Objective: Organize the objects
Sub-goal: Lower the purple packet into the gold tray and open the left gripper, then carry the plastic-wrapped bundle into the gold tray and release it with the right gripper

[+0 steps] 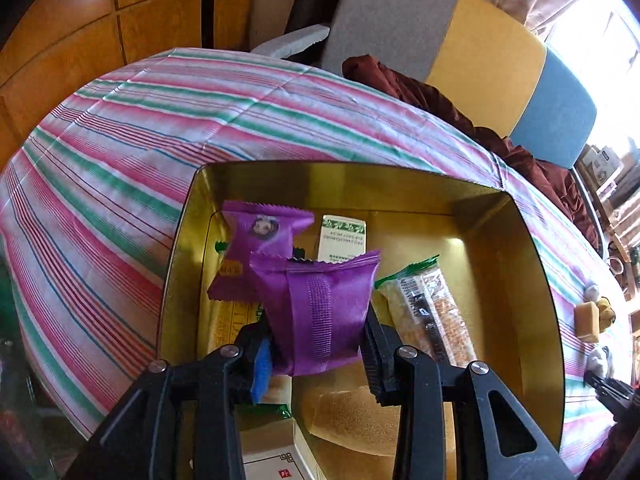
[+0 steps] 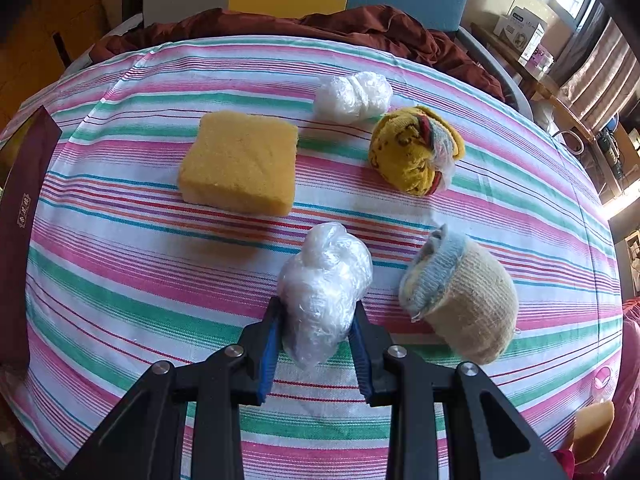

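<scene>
Left gripper (image 1: 318, 344): clamped on a purple snack packet (image 1: 324, 312), held above the gold tin (image 1: 536, 264).
Tin contents: second purple packet (image 1: 256, 252), cereal bar (image 1: 432, 316), small white box (image 1: 342, 240).
Right gripper (image 2: 318, 340): pinched on a clear plastic bundle (image 2: 324, 284) resting on the striped tablecloth (image 2: 120, 280).
Near the bundle: yellow sponge (image 2: 240, 162) behind it, beige sock ball (image 2: 460, 296) just beside it, yellow sock ball (image 2: 416, 148) and second plastic bundle (image 2: 352, 96) farther back.

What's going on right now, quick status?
Left gripper shut on purple packet, above gold tin. Right gripper shut on plastic wad. Nothing blocking.
</scene>
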